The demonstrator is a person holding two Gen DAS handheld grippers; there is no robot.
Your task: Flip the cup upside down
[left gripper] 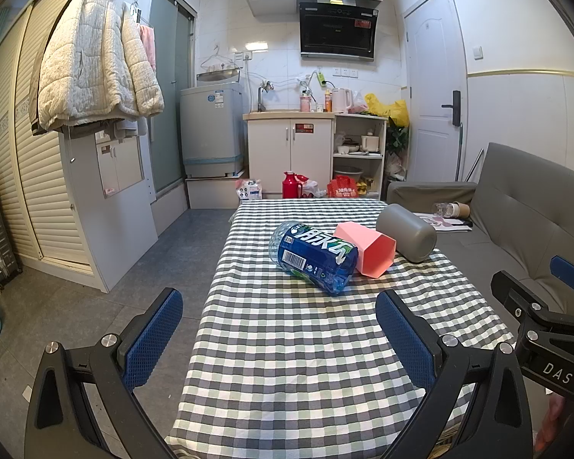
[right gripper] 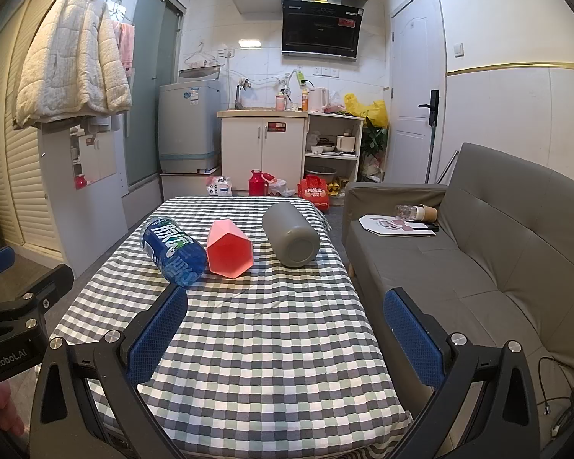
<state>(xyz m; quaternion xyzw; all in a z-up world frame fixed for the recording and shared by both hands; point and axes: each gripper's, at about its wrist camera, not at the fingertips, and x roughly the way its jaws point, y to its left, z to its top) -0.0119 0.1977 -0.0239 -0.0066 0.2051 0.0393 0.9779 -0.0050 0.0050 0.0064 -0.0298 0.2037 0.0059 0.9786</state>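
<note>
Left wrist view is showing the left gripper (left gripper: 279, 334) hanging over the near end of the table (left gripper: 287, 382), its blue pads (left gripper: 155, 338) spread wide and gripping nothing. Right wrist view is showing the right gripper (right gripper: 285, 338) likewise spread and empty above the checked cloth. Three things are lying on their sides in a row across the far half of the table: a blue bottle (right gripper: 172, 250) on the left, a pink cup (right gripper: 229, 248) in the middle with its open mouth facing the cameras, and a grey cup (right gripper: 291, 234) on the right showing its flat bottom. Bottle and pink cup are touching; the grey cup is lying just beside the pink one. A grey sofa (right gripper: 478, 267) is standing right of the table
</note>
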